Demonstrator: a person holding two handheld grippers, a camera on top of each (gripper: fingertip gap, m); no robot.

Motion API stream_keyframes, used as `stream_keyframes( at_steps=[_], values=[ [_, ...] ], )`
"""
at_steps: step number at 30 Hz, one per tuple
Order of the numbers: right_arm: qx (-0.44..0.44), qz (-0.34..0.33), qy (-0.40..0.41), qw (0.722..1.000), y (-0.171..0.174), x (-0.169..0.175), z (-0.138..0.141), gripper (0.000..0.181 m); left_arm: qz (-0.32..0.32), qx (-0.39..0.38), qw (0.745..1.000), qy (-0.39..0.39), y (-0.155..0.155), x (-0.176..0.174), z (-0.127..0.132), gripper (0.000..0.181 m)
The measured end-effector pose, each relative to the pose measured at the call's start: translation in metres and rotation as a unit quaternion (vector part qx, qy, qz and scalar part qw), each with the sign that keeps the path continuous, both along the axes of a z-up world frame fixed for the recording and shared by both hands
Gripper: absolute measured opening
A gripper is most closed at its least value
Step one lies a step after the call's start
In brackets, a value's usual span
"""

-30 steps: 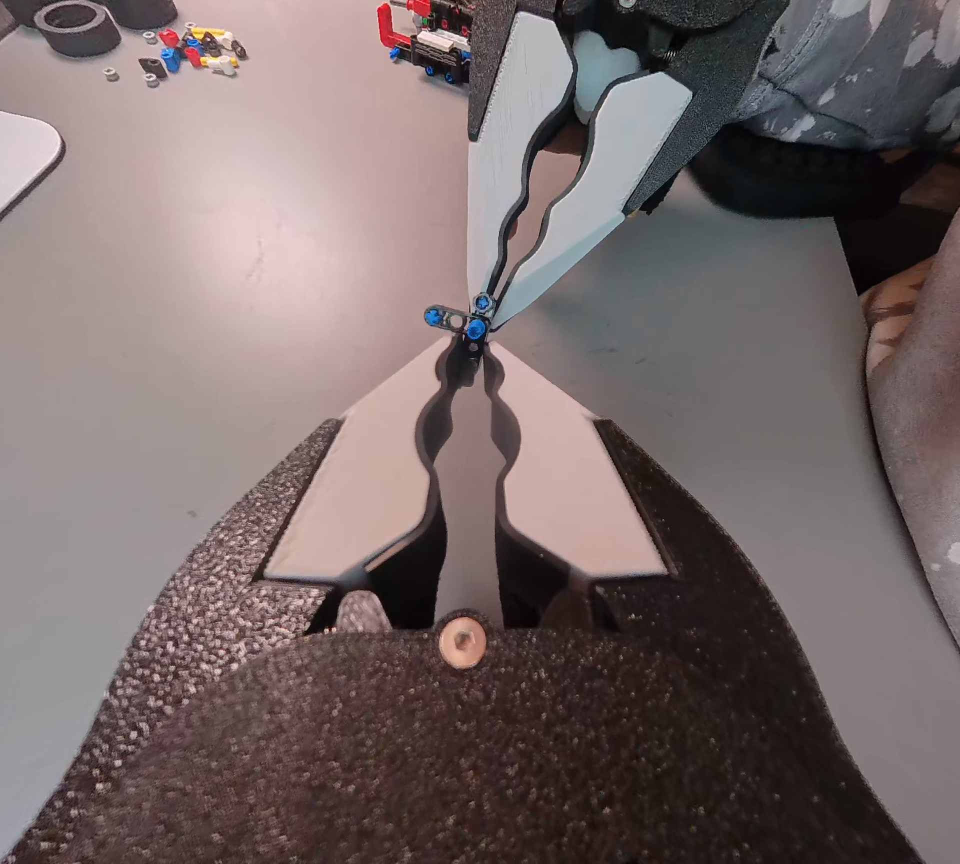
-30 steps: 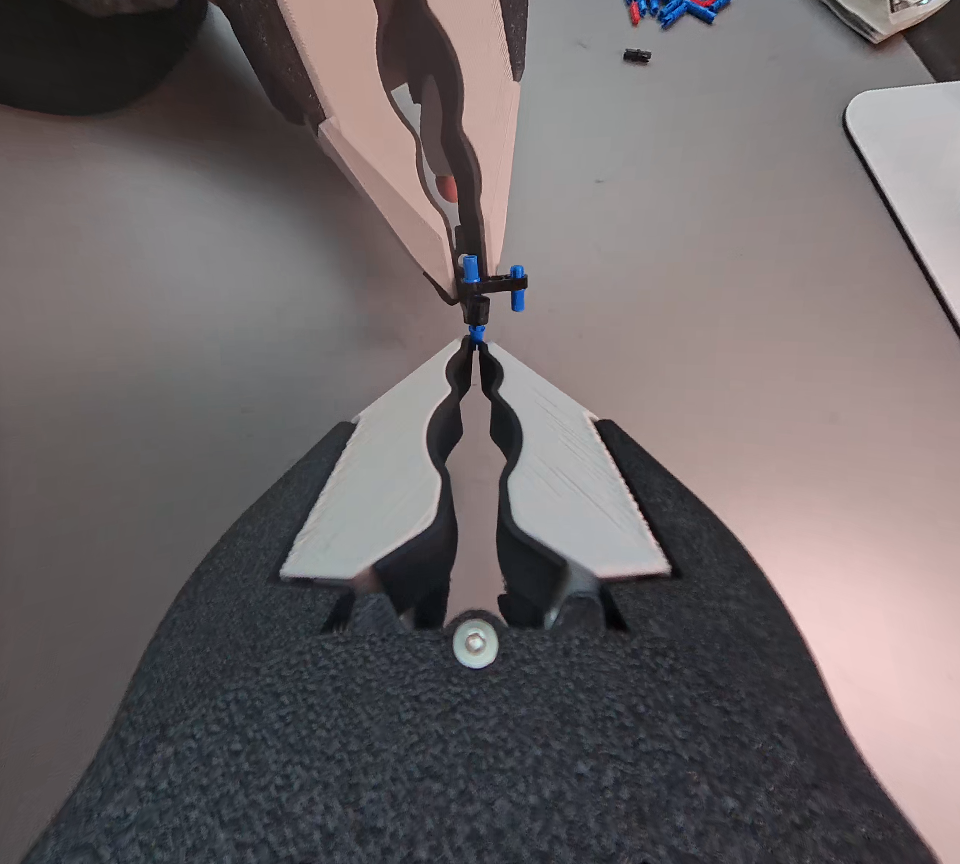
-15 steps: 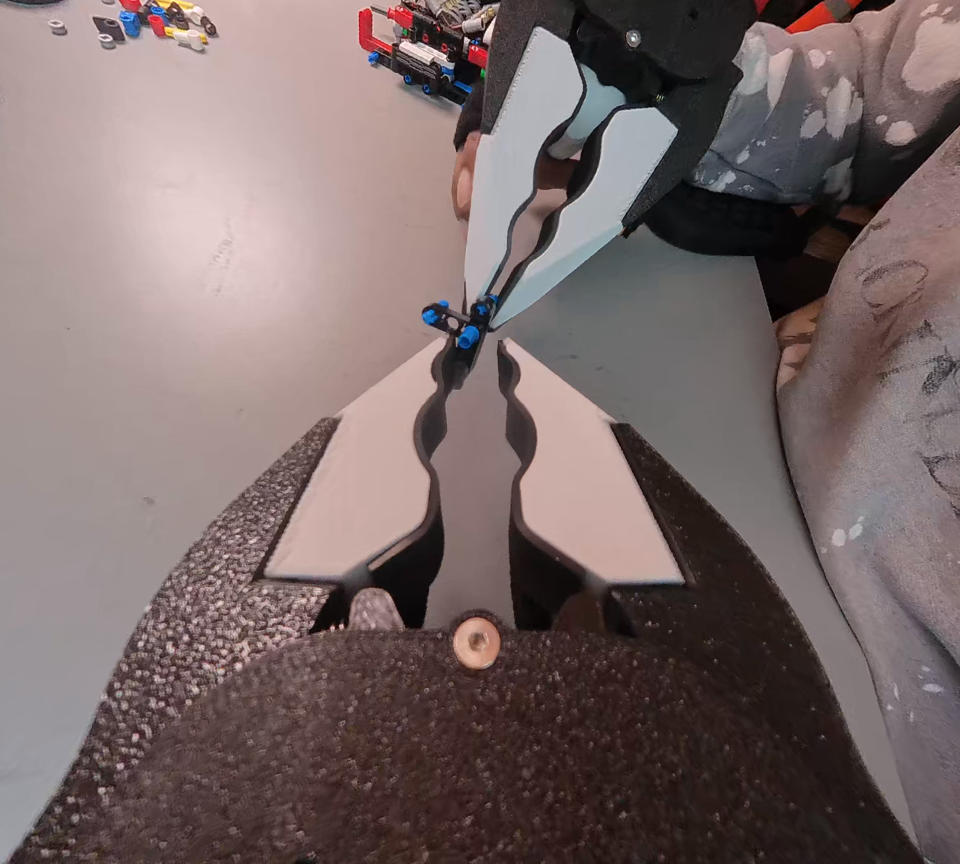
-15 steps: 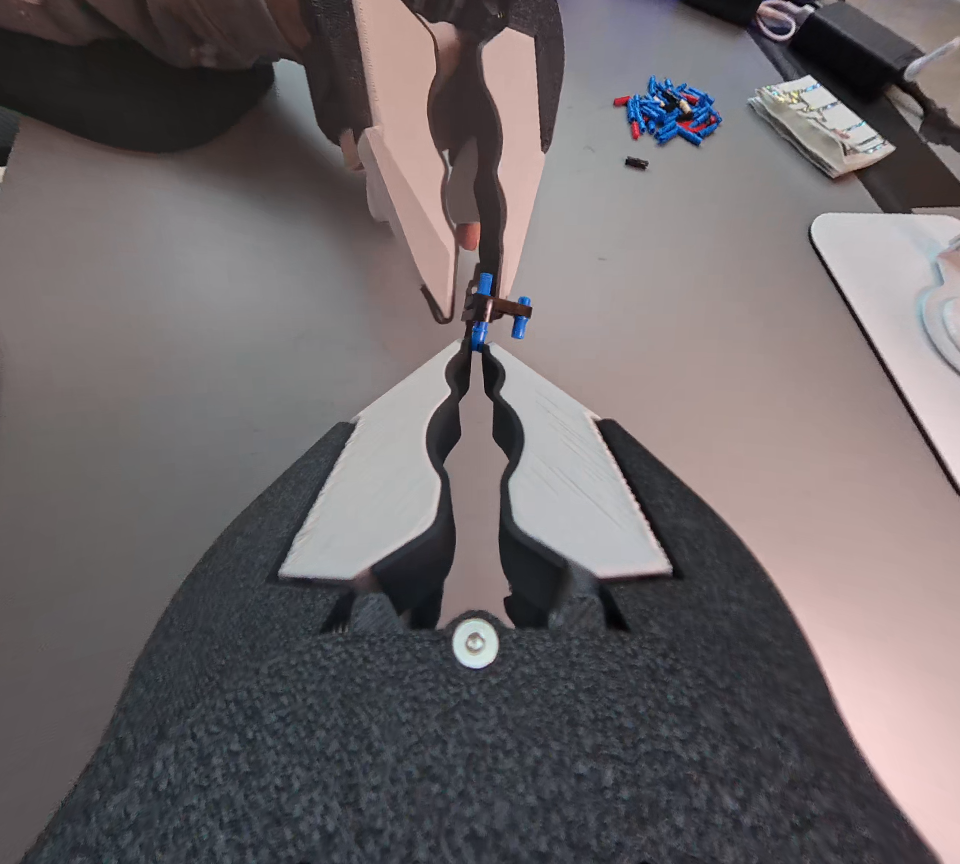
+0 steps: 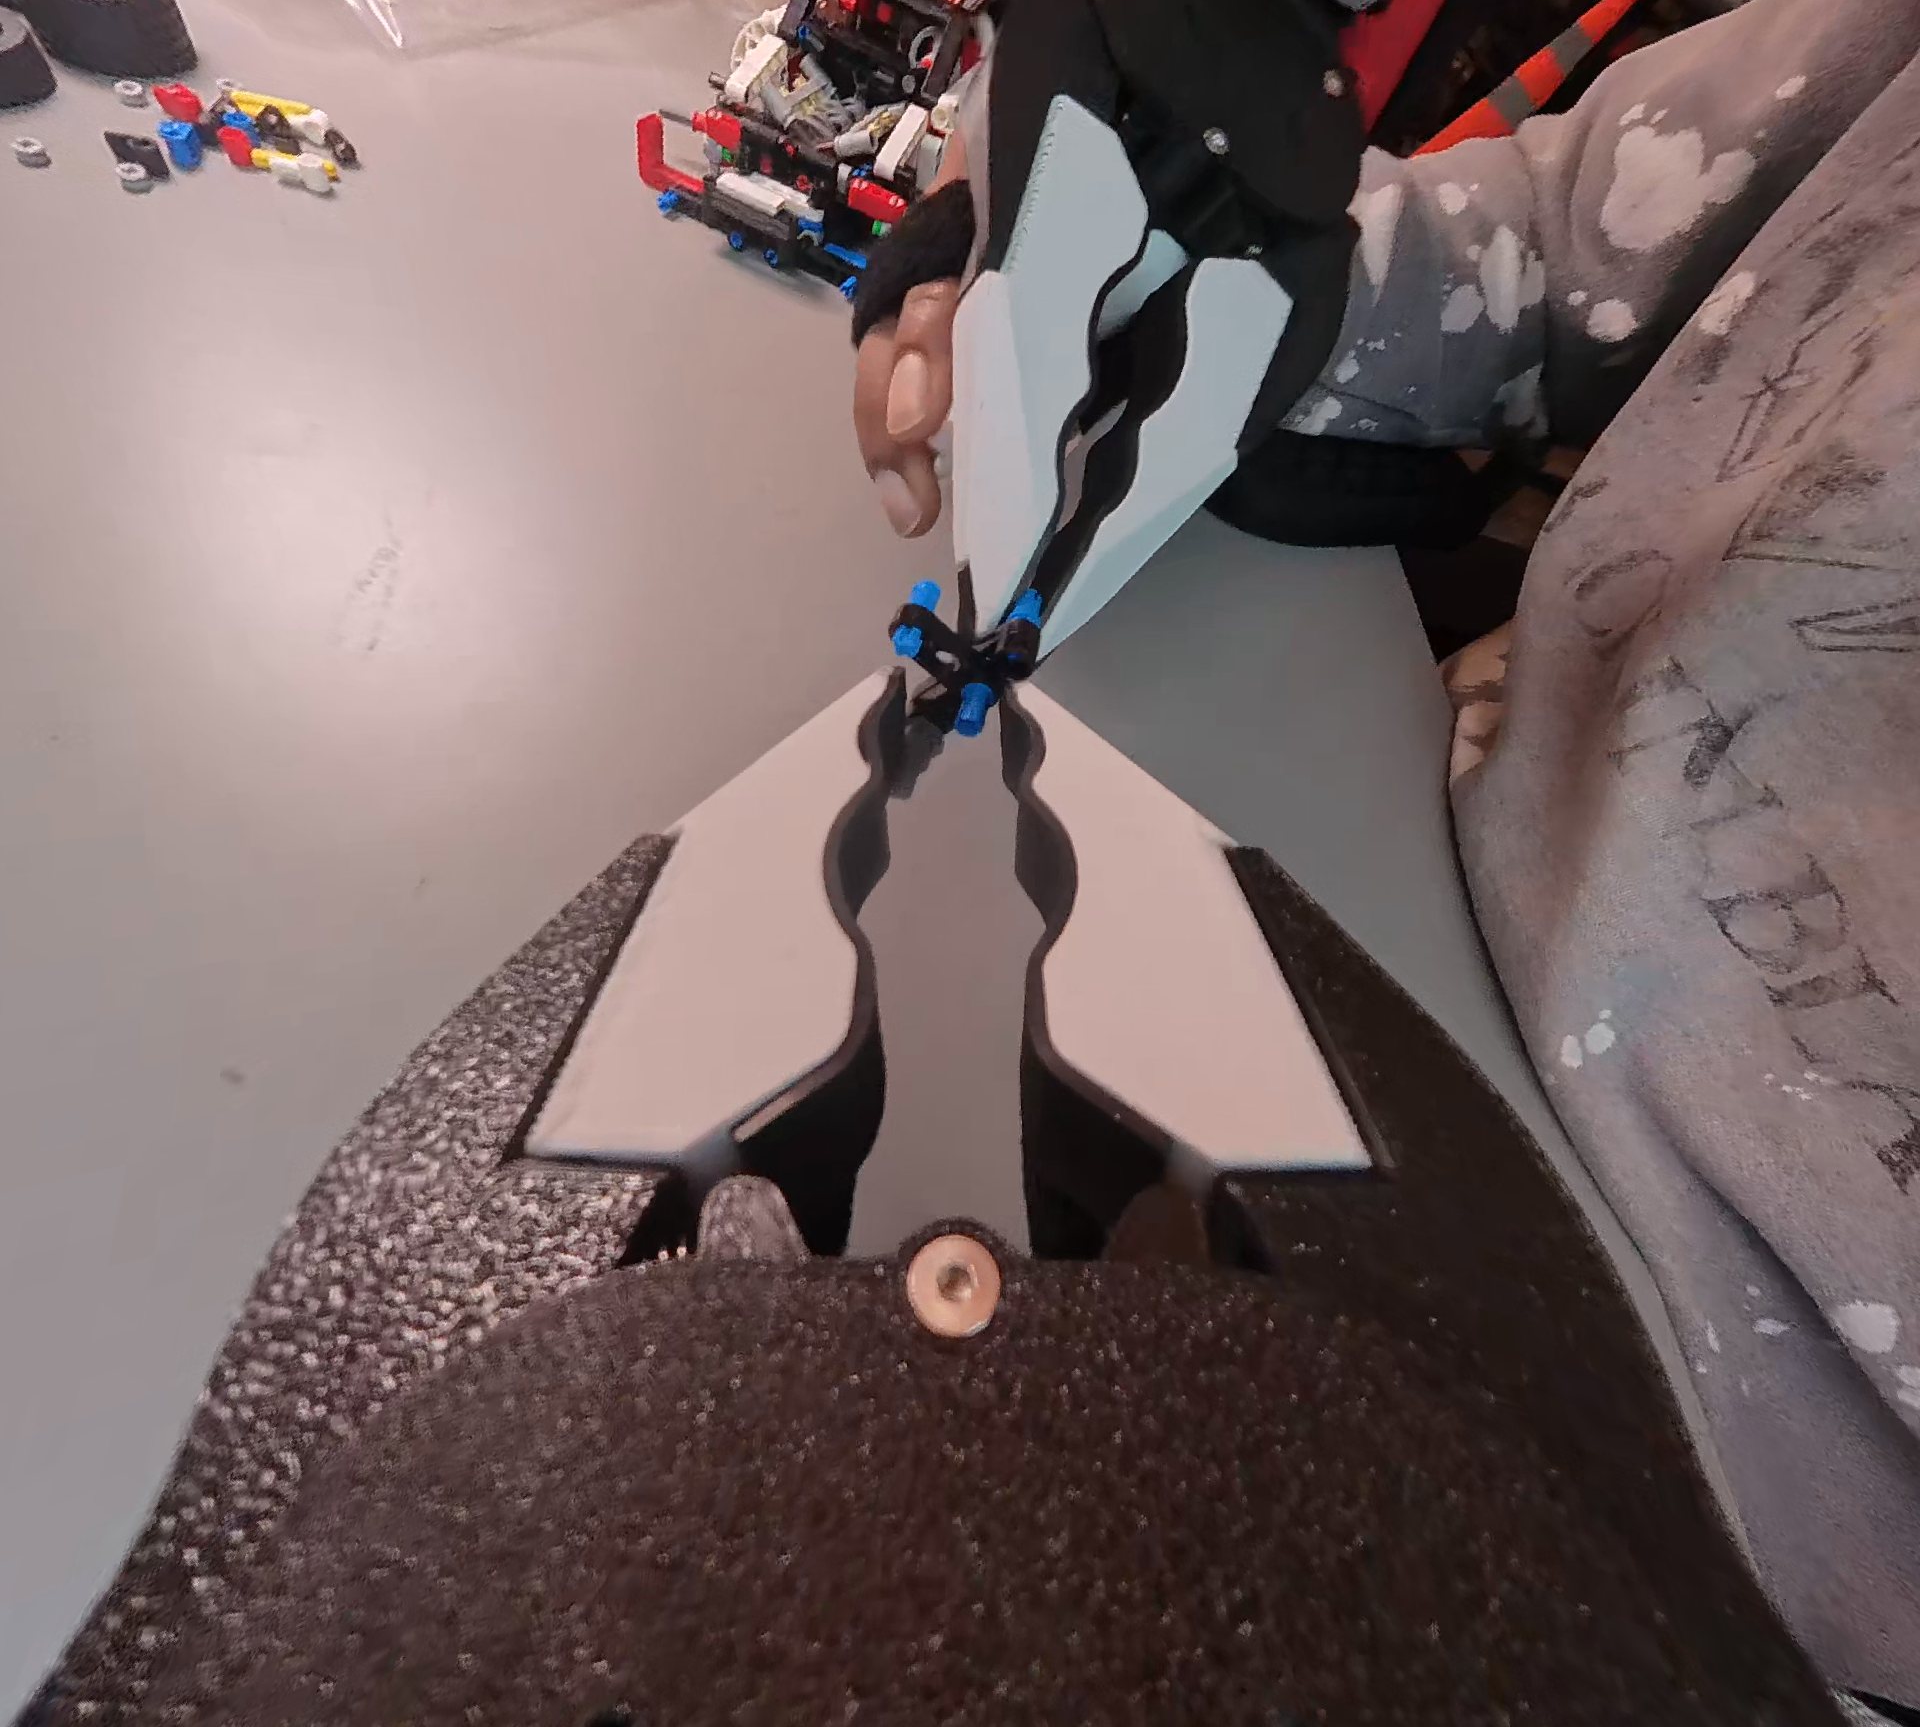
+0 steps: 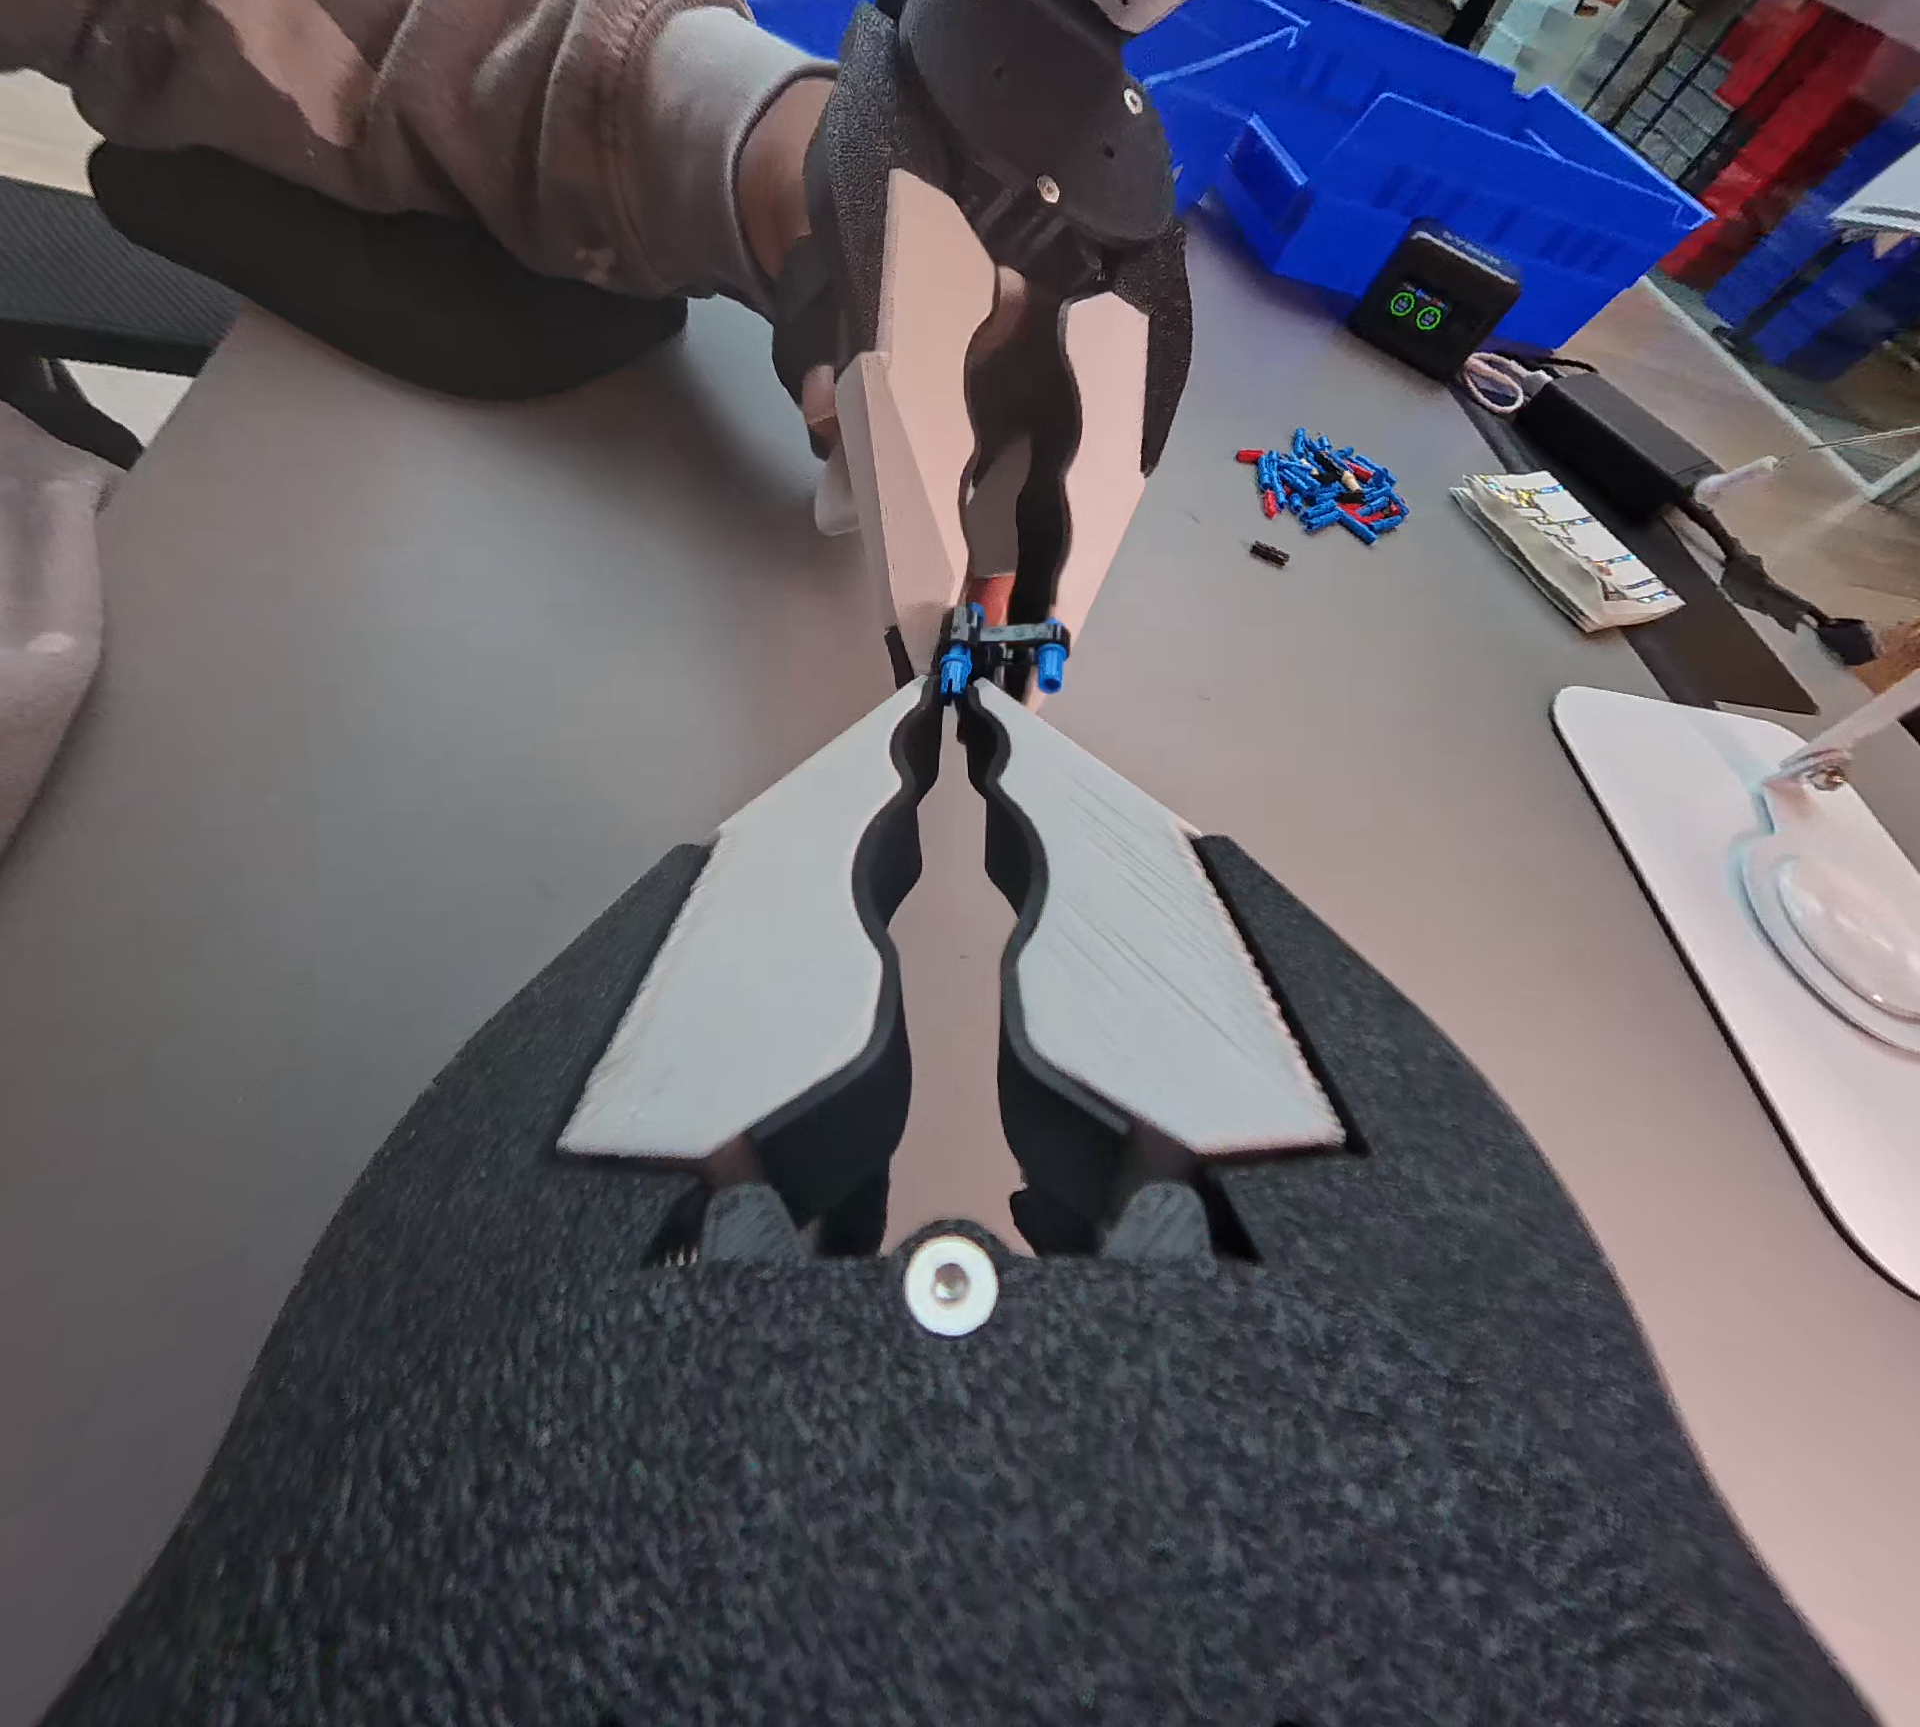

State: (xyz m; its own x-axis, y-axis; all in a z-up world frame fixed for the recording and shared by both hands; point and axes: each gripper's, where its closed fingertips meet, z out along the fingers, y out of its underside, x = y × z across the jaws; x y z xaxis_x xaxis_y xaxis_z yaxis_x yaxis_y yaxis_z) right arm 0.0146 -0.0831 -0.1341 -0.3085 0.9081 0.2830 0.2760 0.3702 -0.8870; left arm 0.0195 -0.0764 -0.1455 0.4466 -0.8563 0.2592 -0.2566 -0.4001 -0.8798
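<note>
black plastic toy beam with blue pins (image 5: 961, 659) is pinched above the grey table (image 5: 312, 534) by the closed right gripper (image 6: 951, 690); left gripper (image 5: 940, 706) is parted beside it. light, stiff, slippery; best gripped across the beam.

Each camera sits just behind its own gripper and looks forward and down along the two fingers at a grey table (image 5: 312, 638). The left wrist view faces the right gripper (image 5: 1023, 628) head-on at close range, with a toy vehicle (image 5: 821, 119) and tyres (image 5: 94, 4) far behind. The right wrist view faces the opposite way, meeting the left gripper (image 6: 971, 638) close up, with blue bins (image 6: 1403, 150) beyond. Both views share the small black-and-blue part (image 5: 961, 659) (image 6: 997, 649) between the fingertips and the table under it.
</note>
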Motion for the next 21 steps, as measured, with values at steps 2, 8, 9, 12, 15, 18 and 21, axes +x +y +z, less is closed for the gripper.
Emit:
stream_keyframes(
  at_steps=[2, 8, 9, 12, 15, 18, 21],
  values=[
    [-0.026, 0.007, 0.008, 1.0, -0.001, 0.001, 0.004, 0.004, -0.009, 0.012, 1.0, -0.011, -0.003, 0.003, 0.006, 0.013],
    [-0.042, 0.015, 0.016, 0.999, -0.003, 0.003, 0.007, 0.009, -0.019, 0.02, 1.0, -0.002, -0.007, 0.005, 0.007, 0.011],
    [-0.042, 0.016, 0.015, 0.999, -0.004, 0.003, 0.007, 0.011, -0.019, 0.019, 1.0, 0.002, -0.007, 0.005, 0.006, 0.011],
    [-0.043, 0.016, 0.016, 0.999, -0.004, 0.003, 0.009, 0.006, -0.018, 0.015, 1.0, 0.006, -0.007, 0.004, 0.004, 0.01],
    [-0.039, 0.012, 0.016, 0.999, -0.002, 0.004, 0.012, 0.005, -0.014, 0.021, 1.0, -0.001, -0.006, 0.004, 0.007, 0.009],
    [-0.042, 0.007, 0.011, 0.999, 0.004, 0.007, 0.014, 0.004, -0.007, 0.033, 0.999, -0.006, -0.004, 0.002, 0.014, 0.007],
    [-0.048, 0.014, 0.001, 0.999, 0.004, 0.008, 0.01, 0.004, -0.009, 0.039, 0.999, 0.004, -0.005, 0.002, 0.013, 0.006]
  ],
)
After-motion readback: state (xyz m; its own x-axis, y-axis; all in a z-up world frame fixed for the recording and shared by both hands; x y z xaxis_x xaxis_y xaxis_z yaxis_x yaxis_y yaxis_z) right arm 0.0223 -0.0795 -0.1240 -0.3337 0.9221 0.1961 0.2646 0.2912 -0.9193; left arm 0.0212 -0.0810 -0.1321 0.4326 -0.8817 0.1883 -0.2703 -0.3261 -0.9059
